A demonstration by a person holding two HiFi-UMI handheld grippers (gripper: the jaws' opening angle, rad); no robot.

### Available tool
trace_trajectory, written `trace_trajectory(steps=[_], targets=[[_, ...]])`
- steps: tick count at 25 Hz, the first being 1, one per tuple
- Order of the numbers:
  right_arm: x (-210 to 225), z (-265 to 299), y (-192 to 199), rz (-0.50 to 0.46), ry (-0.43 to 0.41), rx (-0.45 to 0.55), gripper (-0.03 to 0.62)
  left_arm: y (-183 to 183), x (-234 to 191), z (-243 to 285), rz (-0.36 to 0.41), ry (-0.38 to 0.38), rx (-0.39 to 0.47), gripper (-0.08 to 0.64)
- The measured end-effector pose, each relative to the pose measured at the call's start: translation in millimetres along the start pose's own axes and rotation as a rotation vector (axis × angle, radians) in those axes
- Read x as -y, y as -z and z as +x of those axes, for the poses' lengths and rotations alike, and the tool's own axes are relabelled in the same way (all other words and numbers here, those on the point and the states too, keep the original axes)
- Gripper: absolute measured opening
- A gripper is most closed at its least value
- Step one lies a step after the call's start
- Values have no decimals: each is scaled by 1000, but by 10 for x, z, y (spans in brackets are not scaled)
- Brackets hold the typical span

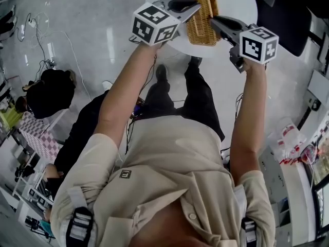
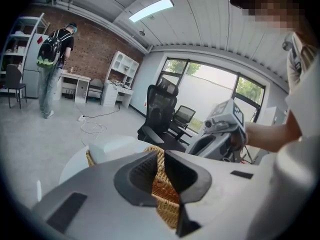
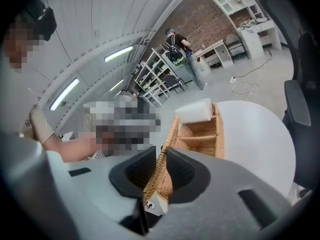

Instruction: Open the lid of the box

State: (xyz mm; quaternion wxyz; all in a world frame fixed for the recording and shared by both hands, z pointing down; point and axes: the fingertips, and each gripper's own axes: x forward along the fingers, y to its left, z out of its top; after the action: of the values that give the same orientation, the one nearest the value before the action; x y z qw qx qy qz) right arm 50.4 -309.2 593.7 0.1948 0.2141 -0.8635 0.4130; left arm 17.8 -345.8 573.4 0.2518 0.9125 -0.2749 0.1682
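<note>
Currently we are keeping the left gripper (image 2: 161, 171) with its jaws almost together, pinching the braided rim of the wicker box (image 1: 203, 30). The box is sitting on the round white table (image 1: 234, 1), near its edge on our side.

Moving right, the right gripper (image 3: 161, 171) is clamping a thin woven panel that is standing on edge. Its jaws are partly closed, with the pads pressing on both faces. We are reading this panel as the lid (image 3: 169, 136), already raised off the box. Beyond it the inner dividers (image 3: 200, 138) are showing, and a white block (image 3: 194, 110) is resting at the far end.

Judgement: we are partway through the opening swing. To do it well:
- The left grip should be pinning the box so it is not lifting with the lid.
- The right hand should be following an arc about the hinge line rather than pulling straight.
- We cannot tell where the hinge is running.
</note>
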Motion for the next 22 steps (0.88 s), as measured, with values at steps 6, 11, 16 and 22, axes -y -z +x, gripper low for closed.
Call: trace_trajectory(steps=[6, 11, 16, 22], targets=[[-232, 78, -78, -41, -29, -23, 60, -161, 42, -147, -38, -1, 31, 20], [-418, 154, -81, -71, -62, -34, 61, -149, 72, -224, -55, -22, 30, 20], [-580, 266, -93, -109, -78, -53, 63, -102, 65, -301, -41, -36, -1, 20], [-756, 424, -82, -150, -81, -65, 66, -32, -11, -497, 4, -60, -49, 20]])
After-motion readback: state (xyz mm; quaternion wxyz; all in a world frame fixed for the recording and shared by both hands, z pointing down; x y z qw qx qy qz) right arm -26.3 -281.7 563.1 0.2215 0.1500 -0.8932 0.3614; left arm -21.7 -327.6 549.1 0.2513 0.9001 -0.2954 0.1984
